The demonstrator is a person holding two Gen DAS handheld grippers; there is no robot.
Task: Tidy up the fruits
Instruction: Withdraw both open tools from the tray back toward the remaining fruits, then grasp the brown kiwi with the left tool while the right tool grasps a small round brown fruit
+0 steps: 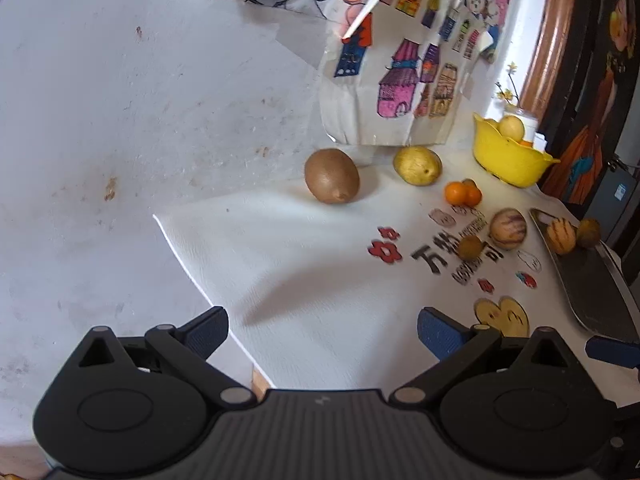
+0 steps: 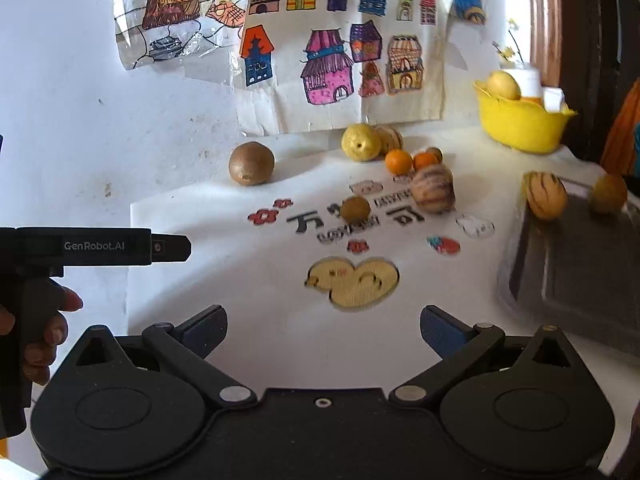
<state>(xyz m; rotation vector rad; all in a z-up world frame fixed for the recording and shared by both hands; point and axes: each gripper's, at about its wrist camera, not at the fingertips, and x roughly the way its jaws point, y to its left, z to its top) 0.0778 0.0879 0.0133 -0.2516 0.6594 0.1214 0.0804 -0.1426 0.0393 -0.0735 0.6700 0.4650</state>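
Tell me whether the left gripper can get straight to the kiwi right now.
Probably yes. The left gripper is open and empty, and only bare white cloth lies between it and the kiwi, which stands apart from the other fruit.

- The left wrist view looks forward and down from above the near left corner of the white cloth (image 1: 280, 248), facing the wall drawings; the kiwi (image 1: 332, 176) sits mid-distance ahead.
- The right wrist view looks from lower, over the cloth's (image 2: 256, 304) near edge, right of the first, facing the same wall.
- Both share kiwi (image 2: 251, 163), cloth, yellow bowl (image 1: 510, 158) (image 2: 522, 126) and tray (image 1: 592, 284) (image 2: 576, 264).
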